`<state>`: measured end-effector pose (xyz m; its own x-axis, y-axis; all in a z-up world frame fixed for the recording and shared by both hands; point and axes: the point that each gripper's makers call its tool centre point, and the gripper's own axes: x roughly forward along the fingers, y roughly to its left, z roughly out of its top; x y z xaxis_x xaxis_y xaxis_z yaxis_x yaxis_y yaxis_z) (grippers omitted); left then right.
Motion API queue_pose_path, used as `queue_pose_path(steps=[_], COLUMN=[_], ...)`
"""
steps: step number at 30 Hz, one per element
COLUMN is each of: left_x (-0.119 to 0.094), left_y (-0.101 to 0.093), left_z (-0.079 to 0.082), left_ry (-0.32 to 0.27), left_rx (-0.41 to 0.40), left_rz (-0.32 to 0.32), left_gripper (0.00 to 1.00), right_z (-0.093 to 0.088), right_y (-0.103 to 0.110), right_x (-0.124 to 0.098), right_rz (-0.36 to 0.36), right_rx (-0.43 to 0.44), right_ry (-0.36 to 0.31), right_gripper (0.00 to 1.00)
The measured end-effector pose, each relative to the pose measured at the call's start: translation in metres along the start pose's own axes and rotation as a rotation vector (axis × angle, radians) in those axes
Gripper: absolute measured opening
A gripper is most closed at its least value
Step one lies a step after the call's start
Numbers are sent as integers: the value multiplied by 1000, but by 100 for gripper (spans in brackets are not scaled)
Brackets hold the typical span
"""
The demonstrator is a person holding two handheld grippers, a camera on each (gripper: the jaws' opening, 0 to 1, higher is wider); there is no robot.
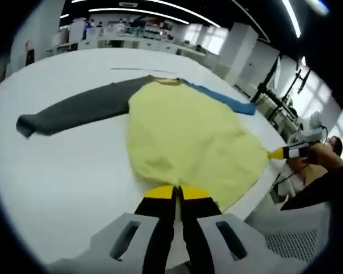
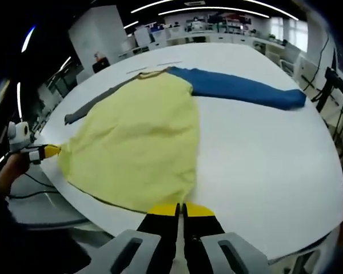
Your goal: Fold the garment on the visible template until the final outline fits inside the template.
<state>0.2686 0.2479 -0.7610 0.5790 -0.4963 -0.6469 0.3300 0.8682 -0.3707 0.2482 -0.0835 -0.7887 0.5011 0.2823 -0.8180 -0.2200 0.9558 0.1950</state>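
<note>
A long-sleeved garment lies flat on the white table (image 1: 63, 182): yellow body (image 1: 183, 131), grey sleeve (image 1: 74, 108) stretched left, blue sleeve (image 1: 223, 97) running off to the right. In the right gripper view the yellow body (image 2: 137, 137) spreads ahead and the blue sleeve (image 2: 240, 88) reaches far right. My left gripper (image 1: 177, 193) is shut on the hem at the near edge. My right gripper (image 2: 180, 210) is shut on the hem too. Each shows in the other's view, pulling a hem corner to a point: the right gripper (image 1: 283, 152), the left gripper (image 2: 46, 151).
A thin dark line (image 1: 140, 69) lies on the table just beyond the collar. The table's rounded edge (image 2: 308, 228) runs close to both grippers. A person's hand (image 1: 326, 154) holds the right gripper. Workbenches (image 1: 131, 31) and stands (image 1: 274, 85) lie beyond the table.
</note>
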Motion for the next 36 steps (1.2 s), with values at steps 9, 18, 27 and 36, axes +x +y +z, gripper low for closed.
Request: queue_pose_path(steps=[9, 18, 27, 36], left_x=[-12, -6, -8, -10], left_y=[12, 18, 23, 14], left_z=[-25, -43, -47, -31], left_ry=[87, 164, 184, 88], left_rx=[-10, 7, 83, 142], left_rz=[62, 123, 162, 133], left_gripper=[0, 0, 0, 15], right_z=[1, -11, -16, -5], right_y=[0, -5, -7, -3], right_x=[-6, 0, 5, 2], right_rz=[6, -17, -10, 28], right_rx=[2, -3, 4, -14], right_ry=[0, 21, 25, -47], right_gripper=[0, 0, 0, 6])
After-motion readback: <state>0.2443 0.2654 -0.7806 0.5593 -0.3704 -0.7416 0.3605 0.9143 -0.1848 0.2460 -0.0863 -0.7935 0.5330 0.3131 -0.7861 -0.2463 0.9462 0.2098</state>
